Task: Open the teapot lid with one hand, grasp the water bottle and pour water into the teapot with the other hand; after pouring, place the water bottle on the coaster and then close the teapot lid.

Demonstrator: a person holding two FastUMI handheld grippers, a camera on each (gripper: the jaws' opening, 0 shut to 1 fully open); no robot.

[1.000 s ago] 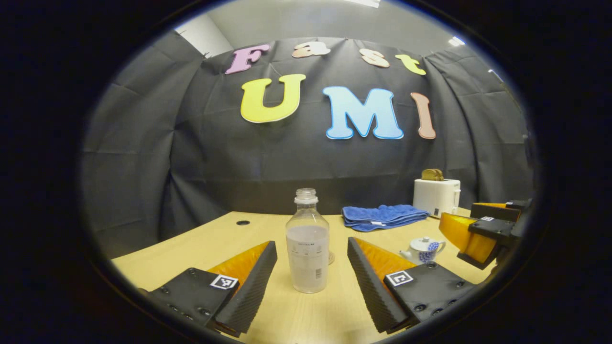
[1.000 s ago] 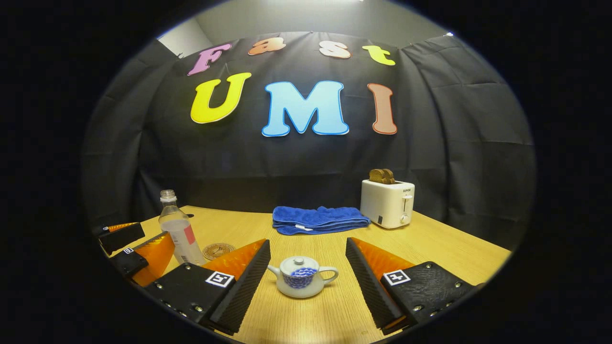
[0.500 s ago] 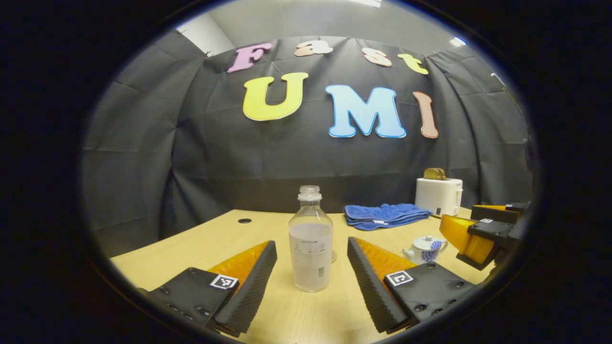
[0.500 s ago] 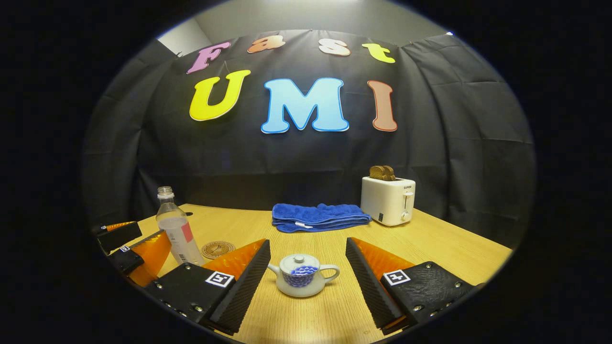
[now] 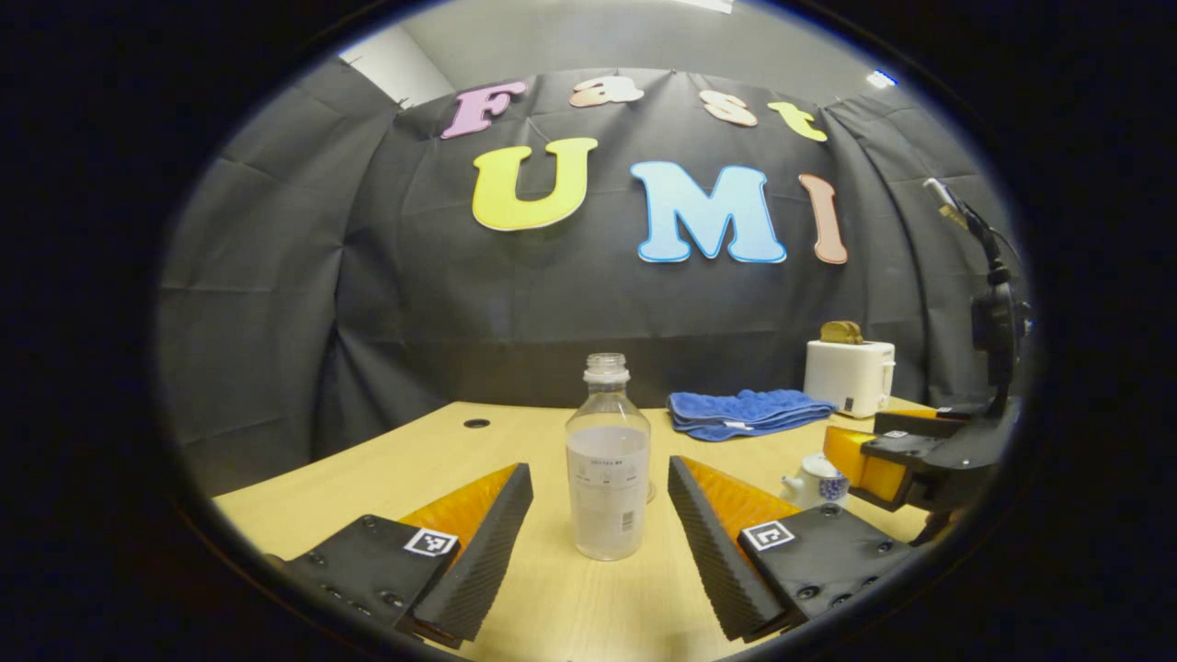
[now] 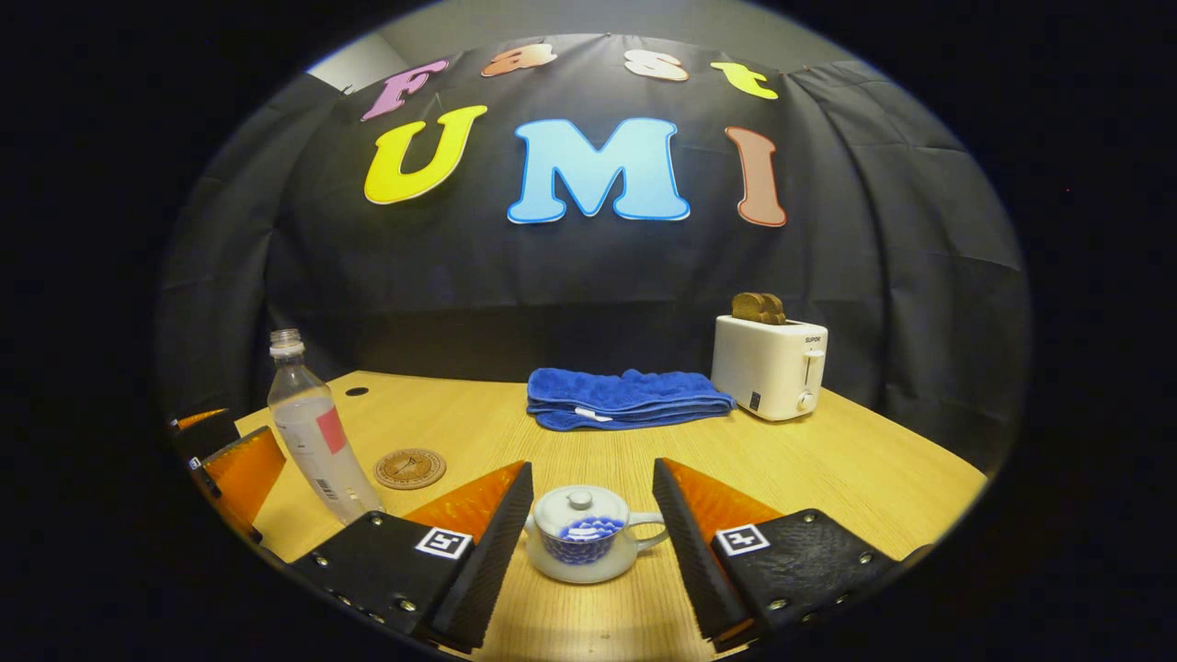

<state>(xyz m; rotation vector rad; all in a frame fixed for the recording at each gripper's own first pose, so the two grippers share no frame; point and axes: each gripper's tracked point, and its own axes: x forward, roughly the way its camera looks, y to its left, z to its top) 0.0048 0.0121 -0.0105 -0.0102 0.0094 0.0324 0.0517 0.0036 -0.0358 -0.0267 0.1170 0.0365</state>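
Left tool (image 5: 599, 515): its jaws stand wide apart, one finger on each side of the water bottle, neither touching it; in the right gripper view the same tool (image 6: 223, 460) appears at the far left edge, just beside the bottle.
Water bottle (image 5: 608, 460): a clear, uncapped bottle standing upright on the table, partly filled, framed between the left tool's fingers; in the right gripper view it (image 6: 313, 434) stands left of the coaster.
Coaster (image 6: 410, 468): a round brown disc lying flat on the table, between the bottle and the blue towel, apart from both.
Table (image 6: 855, 469): a pale wood surface carrying every object; a small dark hole (image 5: 476, 423) sits near its far left edge.
Right tool (image 6: 592, 542): its jaws are open and bracket the teapot closely, left finger near the spout side, right finger near the handle; contact cannot be told. In the left gripper view this tool (image 5: 906, 457) reaches in from the right, partly covering the teapot.
Teapot (image 6: 586, 546): a small white pot with a blue pattern, upright on the table, handle pointing right.
Teapot lid (image 6: 577, 508): seated on the pot, knob upward.
Blue towel (image 6: 625, 398): folded, lying toward the back of the table.
Toaster (image 6: 771, 365): white, with bread slices in its slots, standing right of the towel.
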